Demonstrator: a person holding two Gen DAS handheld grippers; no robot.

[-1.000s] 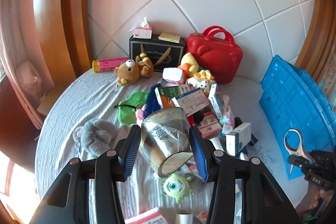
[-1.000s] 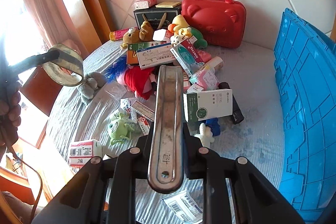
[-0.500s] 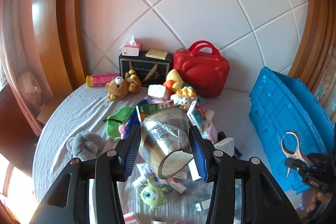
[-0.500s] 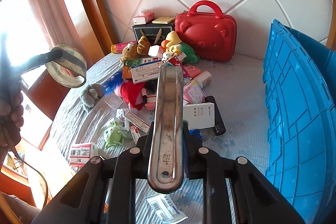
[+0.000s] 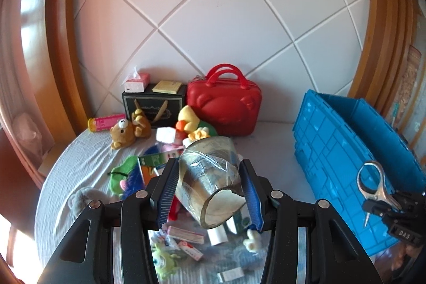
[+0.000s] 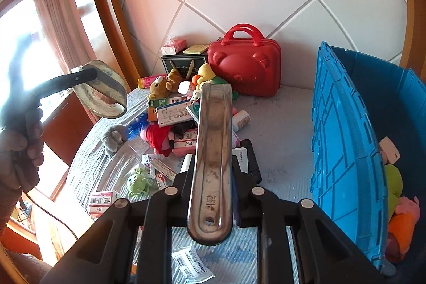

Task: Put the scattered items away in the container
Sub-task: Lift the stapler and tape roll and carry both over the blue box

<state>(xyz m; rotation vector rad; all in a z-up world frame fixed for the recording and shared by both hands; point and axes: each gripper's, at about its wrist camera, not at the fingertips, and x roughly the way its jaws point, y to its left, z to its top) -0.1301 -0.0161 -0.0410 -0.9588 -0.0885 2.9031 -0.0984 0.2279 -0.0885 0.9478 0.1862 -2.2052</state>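
My left gripper [image 5: 210, 193] is shut on a big roll of clear tape [image 5: 210, 177] and holds it high above the bed; the roll also shows at the left of the right wrist view [image 6: 102, 89]. My right gripper [image 6: 213, 172] is shut on a metal clip tool [image 6: 211, 151], also seen in the left wrist view [image 5: 372, 185] in front of the blue crate. The blue crate [image 6: 343, 140] stands at the right and holds plush toys [image 6: 402, 220]. Scattered medicine boxes [image 6: 173, 113] and plush toys [image 6: 138, 181] lie on the bed.
A red bear suitcase [image 5: 223, 103], a black gift bag [image 5: 153, 105] with a tissue pack, a brown bear plush [image 5: 125, 132] and a pink tube [image 5: 106, 121] sit against the quilted headboard. A grey plush [image 6: 114, 136] lies near the bed's left edge.
Both grippers have risen and pulled back from the bed with their loads; the pile looks smaller and lower, and the crate's inside now shows in the right wrist view.
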